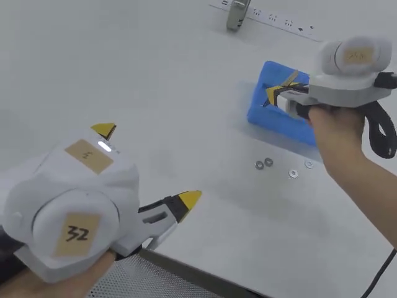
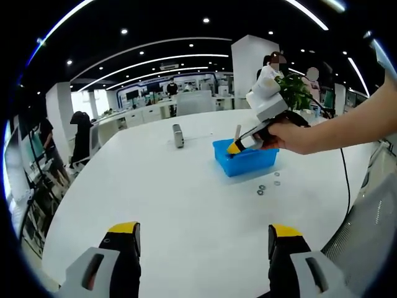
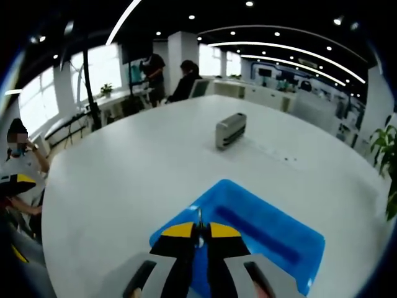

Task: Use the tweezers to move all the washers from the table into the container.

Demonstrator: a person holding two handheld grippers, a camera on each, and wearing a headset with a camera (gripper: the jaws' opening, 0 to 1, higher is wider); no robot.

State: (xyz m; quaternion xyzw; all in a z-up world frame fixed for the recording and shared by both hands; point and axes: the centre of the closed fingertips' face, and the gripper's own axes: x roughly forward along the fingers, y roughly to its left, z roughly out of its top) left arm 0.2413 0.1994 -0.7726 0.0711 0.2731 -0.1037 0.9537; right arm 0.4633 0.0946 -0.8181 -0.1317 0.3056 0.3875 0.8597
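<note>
The right gripper [image 1: 275,93], hand-held, hangs over the blue rectangular plastic container [image 1: 273,121]. Its jaws are pressed together on the thin metal tweezers [image 3: 199,218], whose tips reach over the container's interior. Whether a washer sits between the tips is too small to tell. Four small flat metal washers [image 1: 268,162] lie loose on the white table [image 1: 186,93], near the container at its 6 o'clock in the head view. The left gripper [image 1: 146,164] is held at 8 o'clock of that view, jaws spread and empty. The step in hand appears to be delivery over the container, with the task unfinished. The next move probably calls for easing the pinch to free any washer. The tips would then go to 6 o'clock and close accurately on one thin washer lying flat.
</note>
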